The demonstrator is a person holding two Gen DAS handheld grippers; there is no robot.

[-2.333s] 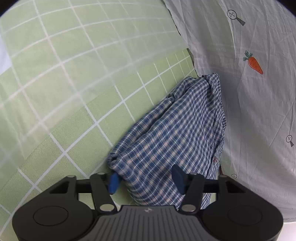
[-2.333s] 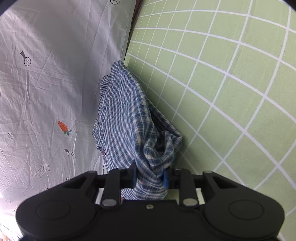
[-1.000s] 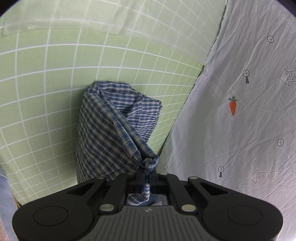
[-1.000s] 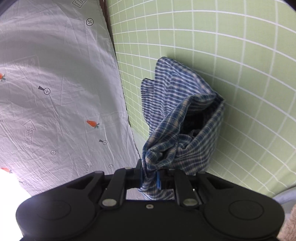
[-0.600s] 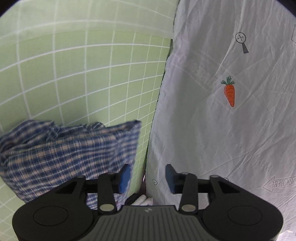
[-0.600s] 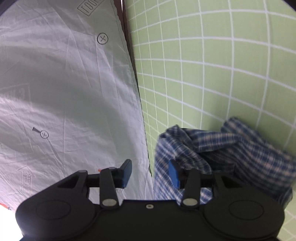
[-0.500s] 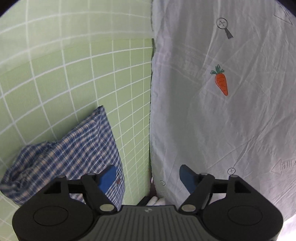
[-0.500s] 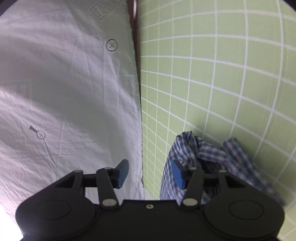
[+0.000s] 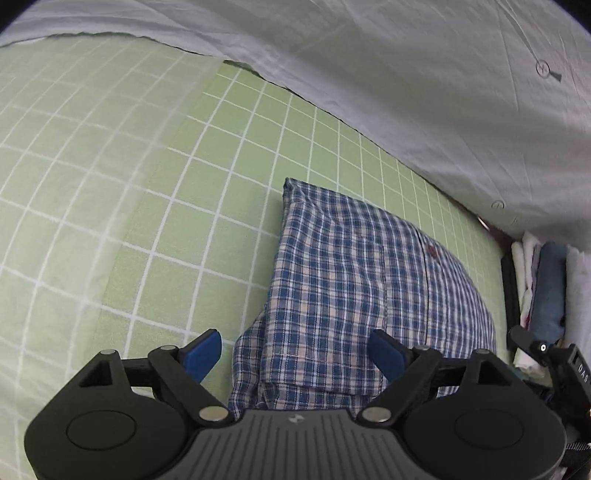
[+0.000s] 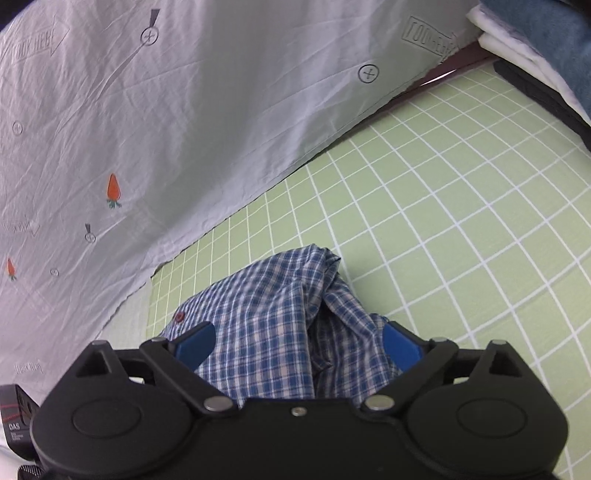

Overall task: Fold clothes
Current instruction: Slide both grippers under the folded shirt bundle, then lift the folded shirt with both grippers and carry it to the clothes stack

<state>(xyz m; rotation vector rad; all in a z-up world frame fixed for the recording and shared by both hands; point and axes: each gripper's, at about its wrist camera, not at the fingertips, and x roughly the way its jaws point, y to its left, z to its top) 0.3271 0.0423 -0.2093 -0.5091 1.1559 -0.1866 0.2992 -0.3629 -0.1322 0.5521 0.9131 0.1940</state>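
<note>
A blue plaid shirt (image 9: 354,280) lies folded in a compact bundle on the green grid sheet (image 9: 147,192). My left gripper (image 9: 299,352) hovers over its near edge, jaws wide and still opening, its blue pads clear of the cloth. In the right wrist view the same shirt (image 10: 273,325) shows a rumpled fold on its right side. My right gripper (image 10: 299,343) stands above it with jaws spread and still opening, gripping nothing. The shirt's near edge is hidden behind both gripper bodies.
A white sheet printed with carrots and arrows (image 10: 184,110) hangs along the far edge of the green surface. A stack of folded clothes (image 9: 543,291) sits at the right; the same stack of folded clothes (image 10: 535,33) is at the top right of the right wrist view.
Both grippers were shut on the shirt's corners a second ago; they have let go and spread wide. The shirt now lies flat on the sheet, and both views have rolled round.
</note>
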